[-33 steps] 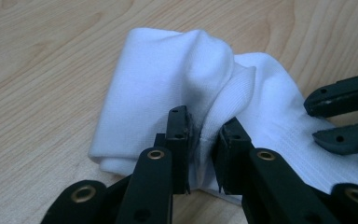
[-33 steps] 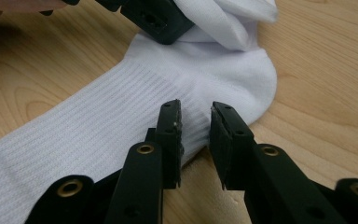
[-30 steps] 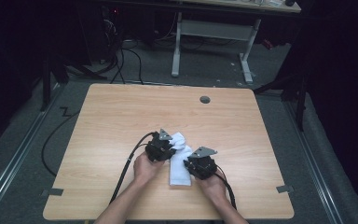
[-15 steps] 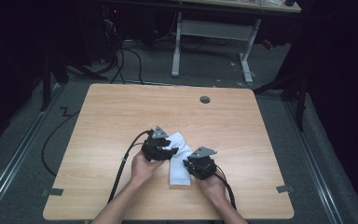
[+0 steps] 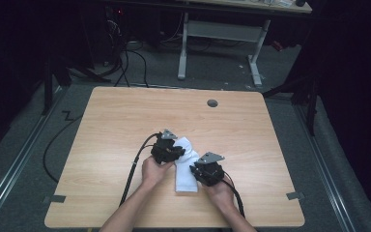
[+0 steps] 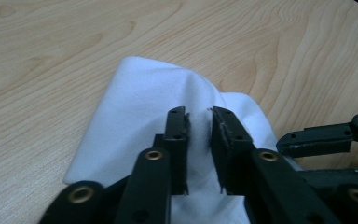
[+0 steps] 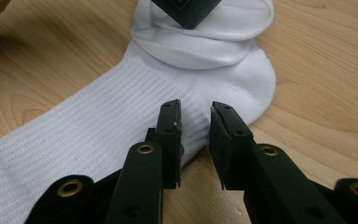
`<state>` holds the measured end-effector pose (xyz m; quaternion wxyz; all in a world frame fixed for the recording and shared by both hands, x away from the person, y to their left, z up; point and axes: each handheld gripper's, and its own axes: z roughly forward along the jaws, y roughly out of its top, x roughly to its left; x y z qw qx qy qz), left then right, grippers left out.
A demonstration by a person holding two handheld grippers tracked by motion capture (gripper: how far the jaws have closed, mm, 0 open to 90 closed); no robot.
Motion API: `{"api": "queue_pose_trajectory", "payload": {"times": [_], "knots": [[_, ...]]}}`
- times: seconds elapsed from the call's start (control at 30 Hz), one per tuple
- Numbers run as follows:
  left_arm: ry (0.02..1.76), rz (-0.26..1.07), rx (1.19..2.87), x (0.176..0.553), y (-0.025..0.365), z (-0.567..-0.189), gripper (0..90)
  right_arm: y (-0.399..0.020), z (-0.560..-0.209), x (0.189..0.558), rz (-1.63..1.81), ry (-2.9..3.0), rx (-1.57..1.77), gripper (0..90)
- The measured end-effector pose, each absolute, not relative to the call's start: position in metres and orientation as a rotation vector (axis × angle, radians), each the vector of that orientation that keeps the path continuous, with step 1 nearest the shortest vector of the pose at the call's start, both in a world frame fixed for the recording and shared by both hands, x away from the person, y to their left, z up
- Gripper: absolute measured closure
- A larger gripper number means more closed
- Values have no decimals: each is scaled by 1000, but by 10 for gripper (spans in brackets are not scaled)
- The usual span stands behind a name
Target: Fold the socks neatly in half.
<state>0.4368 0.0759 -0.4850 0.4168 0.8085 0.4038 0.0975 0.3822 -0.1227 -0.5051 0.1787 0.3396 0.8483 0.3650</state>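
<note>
A white sock [image 5: 186, 164] lies on the wooden table [image 5: 125, 121], nearer its front edge than its back, roughly midway between the side edges. The left gripper [image 6: 199, 122] has just been closing and pinches a raised fold of the sock's toe end (fabric bunched between the pads). The right gripper [image 7: 195, 119] pinches the ribbed fabric at the sock's edge.

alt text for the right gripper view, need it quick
Two black jaws of the right gripper pinch the edge of a white ribbed sock lying on a light wooden table. At the top of the frame the sock's far end is folded over, with part of the left gripper on it.
</note>
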Motion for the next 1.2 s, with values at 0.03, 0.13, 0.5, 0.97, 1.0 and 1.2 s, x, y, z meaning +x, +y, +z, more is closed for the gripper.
{"api": "queue_pose_trajectory", "payload": {"times": [0.03,0.13,0.5,0.97,1.0,1.2], "knots": [[1012,248,2032,437,76,-485,837,-123,-505,382,1031,2399,962,736],[1001,254,2030,436,77,-484,869,-122,-505,382,1030,2397,962,735],[919,231,2046,420,86,-465,874,-122,-505,381,1026,2395,959,735],[943,241,2122,413,84,-484,682,-119,-489,386,1089,2355,951,782],[947,243,2119,413,84,-485,682,-119,-489,386,1089,2355,951,782],[947,256,2146,413,82,-488,686,-101,-472,404,1144,2345,935,794]]}}
